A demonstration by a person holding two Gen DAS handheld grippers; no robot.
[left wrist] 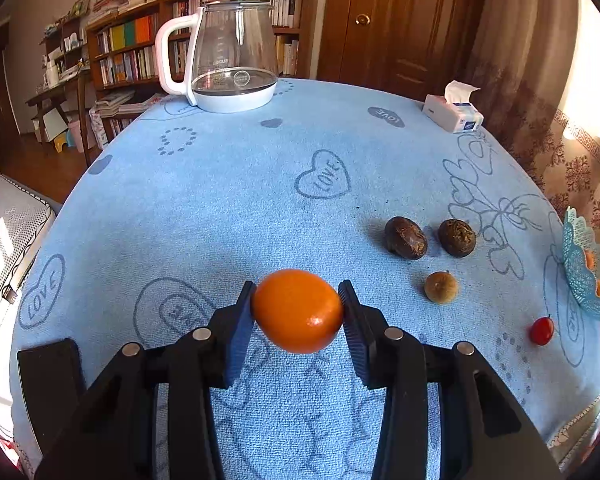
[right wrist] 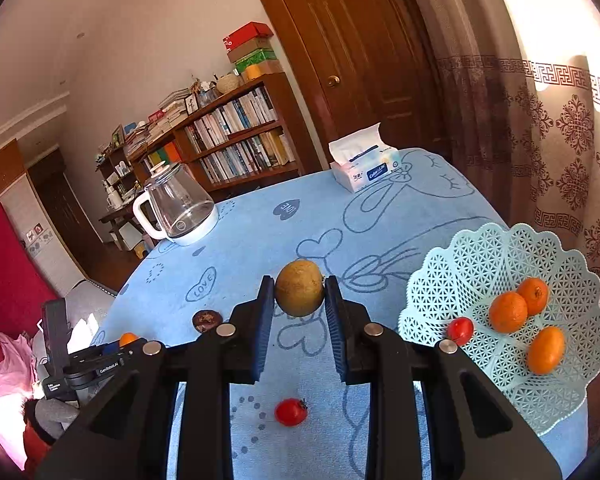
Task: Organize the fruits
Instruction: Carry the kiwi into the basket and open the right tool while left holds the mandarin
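My left gripper point(left wrist: 298, 308) is shut on an orange point(left wrist: 297, 310) and holds it above the blue tablecloth. My right gripper point(right wrist: 299, 294) is shut on a yellow-brown round fruit point(right wrist: 299, 288), held above the cloth. A pale blue lattice basket point(right wrist: 460, 264) at the right holds three oranges point(right wrist: 508, 312) and a red cherry tomato point(right wrist: 460, 330). Another cherry tomato point(right wrist: 291, 412) lies on the cloth below my right gripper. In the left wrist view two dark brown fruits point(left wrist: 405, 238) and a small tan fruit point(left wrist: 441, 287) lie to the right, with a cherry tomato point(left wrist: 541, 331) near the basket's edge point(left wrist: 580, 276).
A glass kettle point(left wrist: 228, 56) with a white handle stands at the table's far side. A tissue box point(left wrist: 454, 110) sits at the far right. A bookshelf point(left wrist: 140, 52) and a wooden door point(left wrist: 392, 20) stand behind the table. A curtain point(right wrist: 560, 128) hangs at the right.
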